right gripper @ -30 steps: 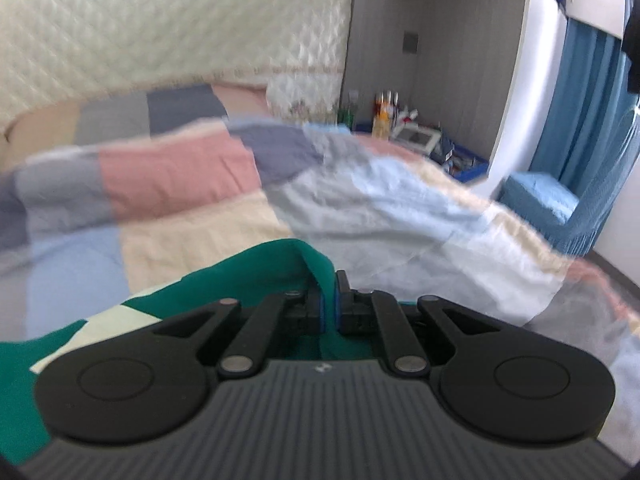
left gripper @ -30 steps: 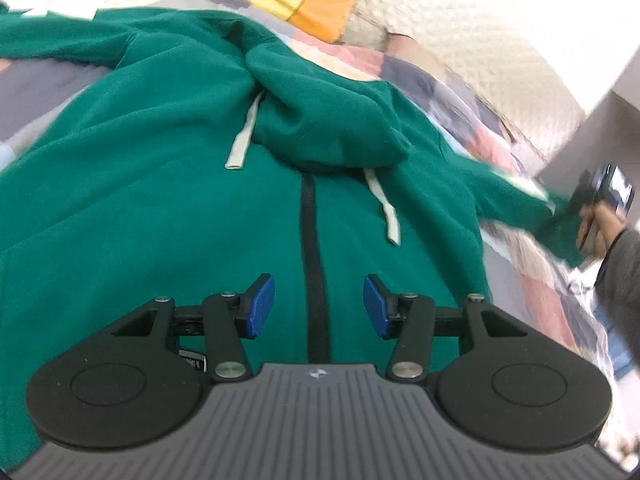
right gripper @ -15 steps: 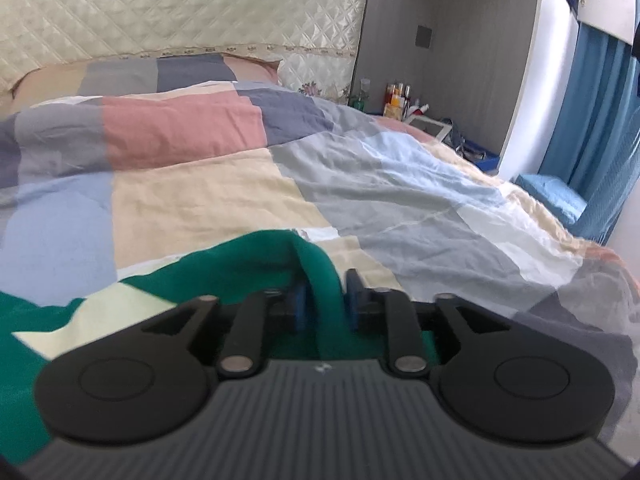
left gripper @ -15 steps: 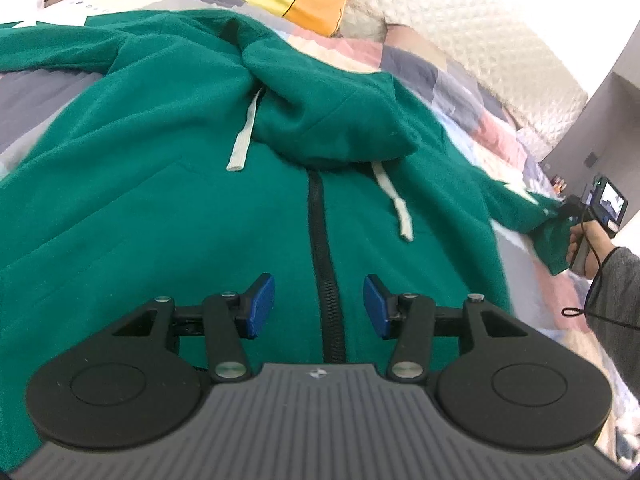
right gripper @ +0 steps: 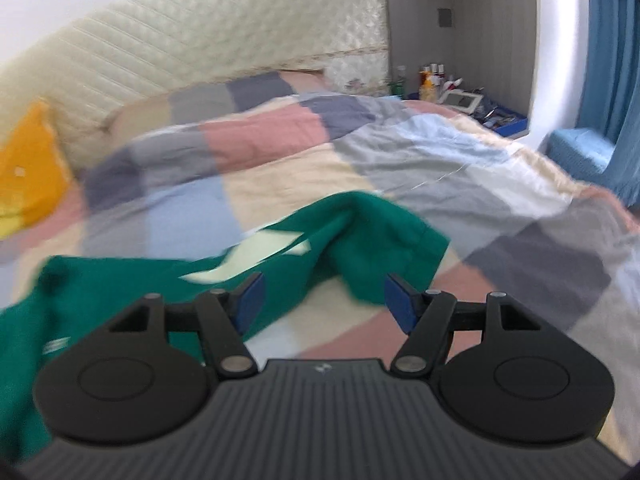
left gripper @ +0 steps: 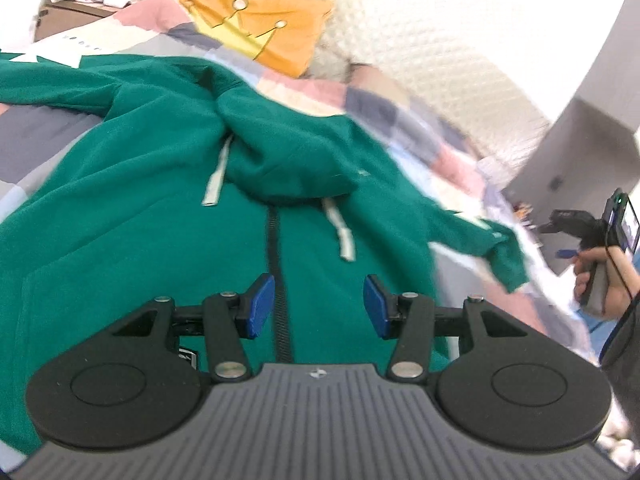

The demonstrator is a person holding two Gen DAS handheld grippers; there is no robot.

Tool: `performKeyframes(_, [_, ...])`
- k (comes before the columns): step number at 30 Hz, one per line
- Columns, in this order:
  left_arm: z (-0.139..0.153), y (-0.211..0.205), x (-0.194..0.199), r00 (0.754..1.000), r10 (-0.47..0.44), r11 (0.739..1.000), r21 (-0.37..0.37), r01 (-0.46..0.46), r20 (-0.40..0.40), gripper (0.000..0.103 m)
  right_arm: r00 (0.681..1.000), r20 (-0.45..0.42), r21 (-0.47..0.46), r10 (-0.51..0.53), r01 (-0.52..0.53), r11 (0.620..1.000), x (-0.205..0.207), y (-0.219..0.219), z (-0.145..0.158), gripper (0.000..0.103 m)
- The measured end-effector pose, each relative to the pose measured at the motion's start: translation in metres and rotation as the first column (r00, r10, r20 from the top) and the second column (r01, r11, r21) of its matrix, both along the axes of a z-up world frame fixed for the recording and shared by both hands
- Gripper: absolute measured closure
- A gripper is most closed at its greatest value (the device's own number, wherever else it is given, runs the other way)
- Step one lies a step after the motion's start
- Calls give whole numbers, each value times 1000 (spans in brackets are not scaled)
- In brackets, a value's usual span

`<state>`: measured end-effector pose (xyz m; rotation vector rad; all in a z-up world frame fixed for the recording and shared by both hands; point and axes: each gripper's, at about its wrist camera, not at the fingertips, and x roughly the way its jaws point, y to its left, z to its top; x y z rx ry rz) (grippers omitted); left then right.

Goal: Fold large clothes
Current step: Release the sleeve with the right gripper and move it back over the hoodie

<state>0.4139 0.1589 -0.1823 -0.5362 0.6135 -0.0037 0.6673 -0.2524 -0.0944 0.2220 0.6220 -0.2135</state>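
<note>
- On the bed, spread face up over the patchwork quilt, the green hoodie lies with its hood flopped forward onto the chest and the black zipper running down the middle.
- My left gripper hangs above the zipper with its jaws half apart and empty; they have not altered in the last second, though I have lifted that hand a little.
- Further right, the sleeve I was pinching a second ago now lies dropped on the quilt, stretched out from the body with the cuff end crumpled.
- My right gripper has let go: its jaws are opening, nothing is between them, and it has drawn back from the cuff.
- I read this as the laying-out stage nearly finished; the sleeve is extended, so the folding proper can begin, probably by bringing that sleeve across the chest.
</note>
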Motion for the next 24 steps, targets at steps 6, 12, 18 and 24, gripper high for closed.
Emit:
performKeyframes(6, [13, -20, -32, 997, -61, 998, 38, 59, 37, 48, 994, 70, 156, 86, -96, 983, -99, 42, 24, 36])
performKeyframes(12, [22, -43, -59, 987, -156, 983, 99, 152, 39, 48, 982, 84, 264, 171, -188, 946, -182, 86, 14, 36])
performKeyframes(18, [20, -70, -68, 971, -239, 957, 168, 236, -2, 48, 981, 45, 377, 189, -192, 906, -226, 97, -27, 36])
performKeyframes(24, [11, -98, -50, 942, -326, 910, 244, 335, -76, 46, 985, -9, 429, 170, -149, 891, -228, 84, -47, 35])
